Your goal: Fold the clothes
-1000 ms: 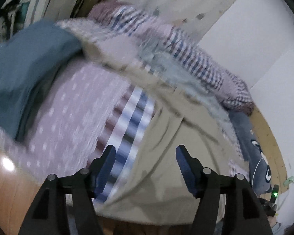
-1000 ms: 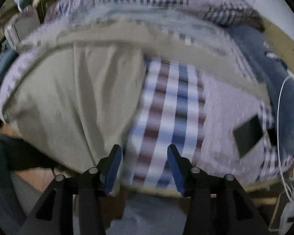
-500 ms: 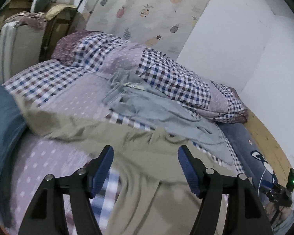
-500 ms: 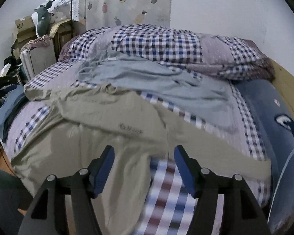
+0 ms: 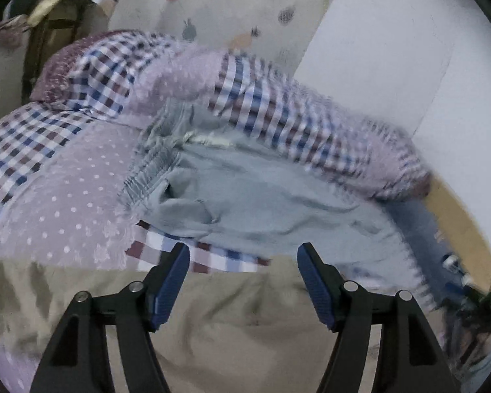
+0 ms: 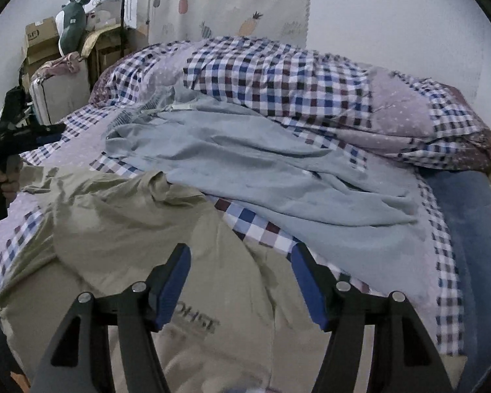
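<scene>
- Khaki garment [image 6: 140, 229] is lying crumpled on the near part of the bed [image 6: 442, 252], probably dropped there to be spread for folding; one edge is bunching into a ridge, and printed lettering is showing near the front hem.
- Cloth is looking thin, matte and creased, likely to slide and drape readily.
- Right gripper [image 6: 240, 283] is hovering over the khaki garment, jaws spread wide, gripping nothing.
- Left gripper [image 5: 242, 281] is likewise gaping and empty above the same cloth, seemingly choosing a corner.
- Beyond the khaki garment, a pale blue-grey garment [image 6: 245, 163] is sprawling flat, waistband gathered.
- Farther back, a checked quilt [image 6: 278, 75] is lying heaped against the wall.
</scene>
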Demonstrator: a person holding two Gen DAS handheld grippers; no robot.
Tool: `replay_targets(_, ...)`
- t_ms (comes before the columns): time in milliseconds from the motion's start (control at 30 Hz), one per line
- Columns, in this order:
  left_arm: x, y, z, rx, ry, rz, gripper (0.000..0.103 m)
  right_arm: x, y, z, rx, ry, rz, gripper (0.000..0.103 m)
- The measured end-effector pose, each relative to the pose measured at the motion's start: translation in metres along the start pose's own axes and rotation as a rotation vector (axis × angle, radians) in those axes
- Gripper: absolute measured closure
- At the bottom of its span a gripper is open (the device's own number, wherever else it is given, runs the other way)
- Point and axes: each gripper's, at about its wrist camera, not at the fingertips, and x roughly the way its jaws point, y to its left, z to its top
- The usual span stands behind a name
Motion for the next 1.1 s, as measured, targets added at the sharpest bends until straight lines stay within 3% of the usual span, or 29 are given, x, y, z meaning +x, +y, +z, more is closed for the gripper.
replay_targets(267,0.096,-0.009,-0.010,0.348,0.212,0.103,0.031,0.064,-0.014,0.005,0.002,0.046,0.013,0.035)
replay_targets(400,0.130,-0.018,-0.025,0.456,0.325,0.093,0.033,0.082,-0.028,0.009,0.040,0.052,0.008,0.035)
replay_targets(467,0.145,-0.022,-0.034,0.516,0.378,0.121,0.037,0.087,-0.035,0.011,0.056,0.050,0.001,0.035)
replay_targets(500,0.153,-0.024,-0.040,0.543,0.408,0.128,0.046,0.090,-0.039,0.012,0.064,0.050,-0.003,0.035)
replay_targets(567,0.156,-0.030,-0.046,0.570,0.408,0.114,0.064,0.092,-0.046,0.013,0.081,0.048,-0.004,0.035)
replay_targets(600,0.155,-0.034,-0.047,0.582,0.388,0.119,0.081,0.093,-0.050,0.013,0.089,0.047,-0.004,0.035)
replay_targets(633,0.154,-0.034,-0.048,0.585,0.374,0.134,0.090,0.094,-0.054,0.013,0.096,0.047,-0.009,0.035)
replay_targets(867,0.132,-0.004,-0.032,0.419,0.228,0.222,0.097,0.105,-0.079,0.013,0.109,0.085,-0.010,0.035)
replay_targets(1000,0.125,0.013,-0.032,0.360,0.225,0.236,0.097,0.129,-0.067,0.003,-0.001,0.177,0.064,0.037)
replay_targets(1100,0.123,0.013,-0.039,0.373,0.232,0.252,0.097,0.147,-0.055,-0.007,-0.096,0.246,0.073,0.039)
